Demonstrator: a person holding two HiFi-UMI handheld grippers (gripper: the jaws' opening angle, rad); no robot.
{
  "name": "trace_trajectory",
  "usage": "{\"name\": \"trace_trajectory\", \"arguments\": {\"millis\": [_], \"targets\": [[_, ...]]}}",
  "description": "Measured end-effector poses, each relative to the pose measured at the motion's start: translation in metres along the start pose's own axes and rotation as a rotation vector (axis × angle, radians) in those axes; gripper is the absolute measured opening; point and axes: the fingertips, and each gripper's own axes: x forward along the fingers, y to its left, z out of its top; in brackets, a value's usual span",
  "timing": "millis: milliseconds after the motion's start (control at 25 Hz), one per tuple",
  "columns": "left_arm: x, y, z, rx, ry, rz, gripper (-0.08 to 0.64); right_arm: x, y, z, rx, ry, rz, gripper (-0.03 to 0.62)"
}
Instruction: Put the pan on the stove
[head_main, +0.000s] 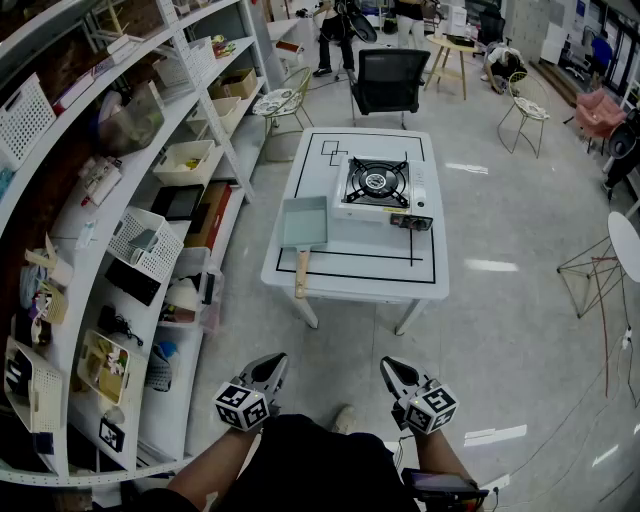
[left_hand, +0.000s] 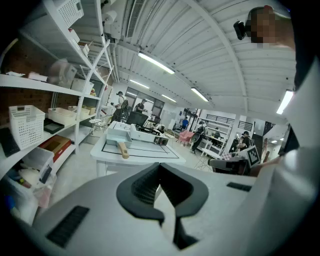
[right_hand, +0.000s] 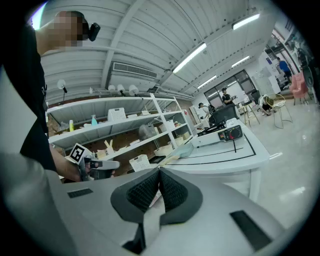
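A pale blue rectangular pan (head_main: 304, 222) with a wooden handle (head_main: 301, 273) lies on the left side of the white table (head_main: 355, 270), handle toward me. A white portable gas stove (head_main: 378, 186) with a black burner stands beside it at the table's middle right. Both show small in the left gripper view, the pan (left_hand: 117, 138) and the stove (left_hand: 145, 134); the right gripper view shows the stove (right_hand: 221, 135). My left gripper (head_main: 274, 369) and right gripper (head_main: 391, 374) are held low near my body, well short of the table. Both are shut and hold nothing.
White shelving (head_main: 120, 230) with baskets, trays and boxes runs along the left. A black office chair (head_main: 388, 80) stands behind the table. Wire chairs (head_main: 524, 112), stools and several people are at the back. Grey floor (head_main: 520, 300) surrounds the table.
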Motion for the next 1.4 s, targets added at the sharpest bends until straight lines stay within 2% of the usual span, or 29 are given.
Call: {"name": "trace_trajectory", "arguments": {"millis": [920, 1400], "targets": [[0.012, -0.010, 0.006, 0.005, -0.015, -0.021, 0.009, -0.028, -0.020, 0.004, -0.028, -0.013, -0.103, 0.026], [0.005, -0.006, 0.008, -0.006, -0.022, -0.014, 0.009, -0.025, -0.017, -0.003, 0.000, -0.006, -0.114, 0.026]]}}
